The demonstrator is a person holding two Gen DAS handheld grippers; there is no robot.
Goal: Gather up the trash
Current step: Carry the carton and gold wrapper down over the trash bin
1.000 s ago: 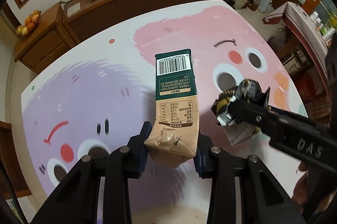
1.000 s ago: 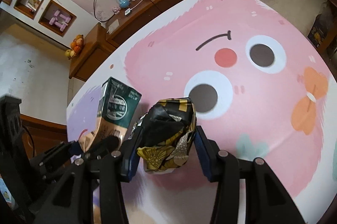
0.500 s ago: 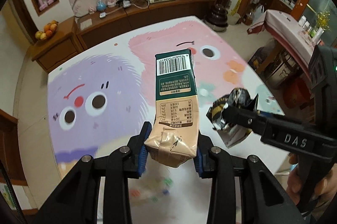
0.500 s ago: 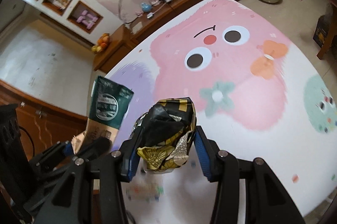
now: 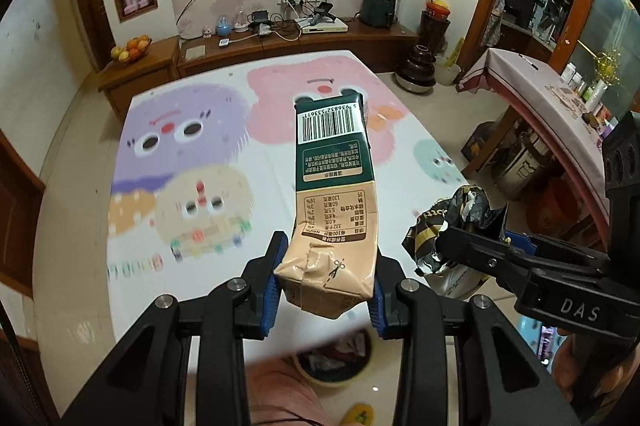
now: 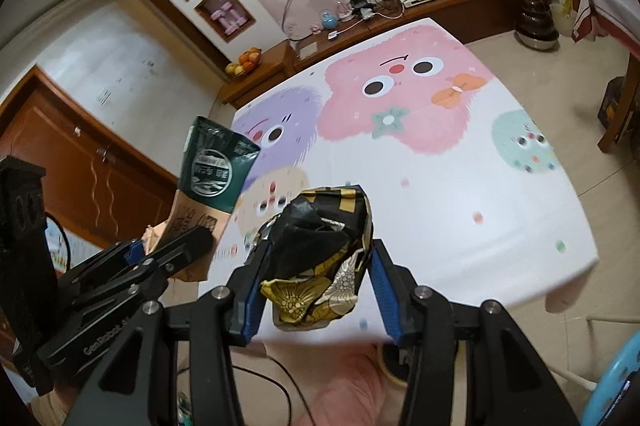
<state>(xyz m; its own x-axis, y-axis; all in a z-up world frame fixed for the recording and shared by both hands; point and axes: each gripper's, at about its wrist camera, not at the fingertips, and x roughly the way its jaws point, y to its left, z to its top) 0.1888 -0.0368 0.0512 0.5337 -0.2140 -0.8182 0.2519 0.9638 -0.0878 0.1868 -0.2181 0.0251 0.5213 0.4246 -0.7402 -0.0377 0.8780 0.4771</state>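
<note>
- Living-room setting: cartoon play mat (image 5: 208,162) below, TV cabinet (image 5: 280,46) behind.
- Left gripper (image 5: 325,280): you had it clamped on the crushed end of the milk carton (image 5: 334,186), held aloft.
- Right gripper (image 6: 316,286): closed around the crumpled wrapper (image 6: 320,258).
- Bin (image 5: 334,360): directly beneath the carton; you needed to centre each item over its rim before releasing.

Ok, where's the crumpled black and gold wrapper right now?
The crumpled black and gold wrapper is clamped in the right tool, held above the near edge of the cartoon mat, right of the milk carton.
</note>
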